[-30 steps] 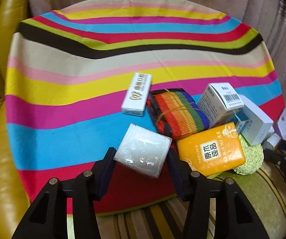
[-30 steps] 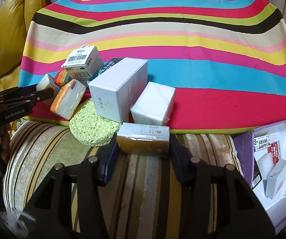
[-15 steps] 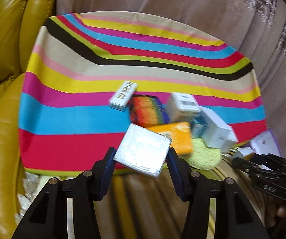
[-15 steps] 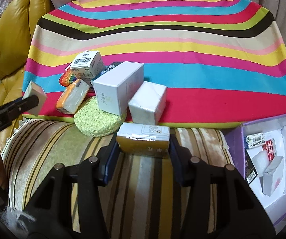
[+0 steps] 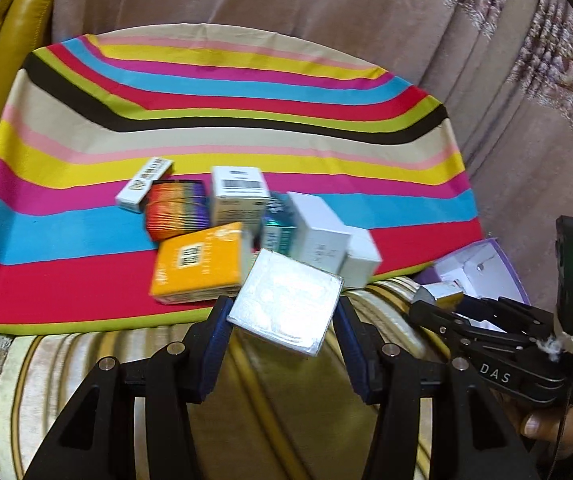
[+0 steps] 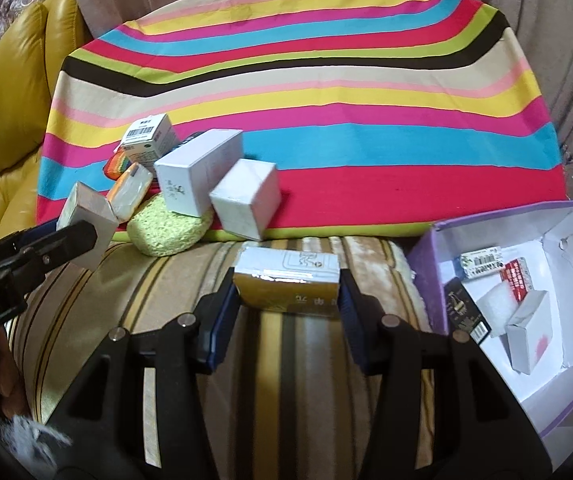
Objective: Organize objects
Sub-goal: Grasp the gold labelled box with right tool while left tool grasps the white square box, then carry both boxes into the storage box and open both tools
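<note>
over the striped cushion edge, left wrist view: left gripper (image 5: 282,326) clamped on a plastic-wrapped white pack (image 5: 286,304), orange tissue pack (image 5: 198,266) just behind. right wrist view: right gripper (image 6: 286,294) clamped on a gold-and-white box (image 6: 288,280), purple open box (image 6: 526,312) to its right.

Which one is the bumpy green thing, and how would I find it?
Look in the right wrist view at the striped cloth and follow its near edge to the pile of small boxes at the left end. The round green sponge lies at the front of that pile, half off the cloth, under the long white box. It is the only round, rough, green thing among smooth boxes.
</note>
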`<action>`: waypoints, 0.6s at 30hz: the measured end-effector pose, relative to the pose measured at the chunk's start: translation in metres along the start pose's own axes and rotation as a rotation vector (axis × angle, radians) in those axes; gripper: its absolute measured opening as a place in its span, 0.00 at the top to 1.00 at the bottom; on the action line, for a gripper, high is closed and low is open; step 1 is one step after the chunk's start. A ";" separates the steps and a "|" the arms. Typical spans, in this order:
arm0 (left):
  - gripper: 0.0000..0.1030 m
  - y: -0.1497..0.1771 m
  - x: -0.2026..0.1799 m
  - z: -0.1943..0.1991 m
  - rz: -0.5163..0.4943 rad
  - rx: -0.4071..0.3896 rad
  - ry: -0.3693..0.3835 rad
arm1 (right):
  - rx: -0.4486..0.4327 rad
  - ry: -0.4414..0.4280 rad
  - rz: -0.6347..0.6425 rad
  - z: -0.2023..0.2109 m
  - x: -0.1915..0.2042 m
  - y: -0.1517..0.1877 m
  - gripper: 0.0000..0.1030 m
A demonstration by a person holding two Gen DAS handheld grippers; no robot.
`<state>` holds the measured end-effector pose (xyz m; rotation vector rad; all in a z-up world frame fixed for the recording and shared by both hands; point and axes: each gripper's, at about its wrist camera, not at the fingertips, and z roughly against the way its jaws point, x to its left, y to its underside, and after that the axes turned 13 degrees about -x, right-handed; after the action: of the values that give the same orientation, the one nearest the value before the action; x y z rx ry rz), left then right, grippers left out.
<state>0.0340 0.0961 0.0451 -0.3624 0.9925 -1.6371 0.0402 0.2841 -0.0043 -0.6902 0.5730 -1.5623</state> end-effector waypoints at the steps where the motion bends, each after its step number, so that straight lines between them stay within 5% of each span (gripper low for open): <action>1: 0.49 0.001 -0.004 0.000 -0.002 0.002 0.011 | -0.001 0.003 -0.004 0.001 -0.002 0.000 0.49; 18: 0.49 0.001 -0.094 -0.030 -0.125 0.037 0.211 | -0.006 0.158 -0.147 0.035 -0.091 0.014 0.49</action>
<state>0.0438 0.1942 0.0510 -0.2335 1.1128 -1.8329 0.0792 0.3741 0.0012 -0.6284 0.6567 -1.7643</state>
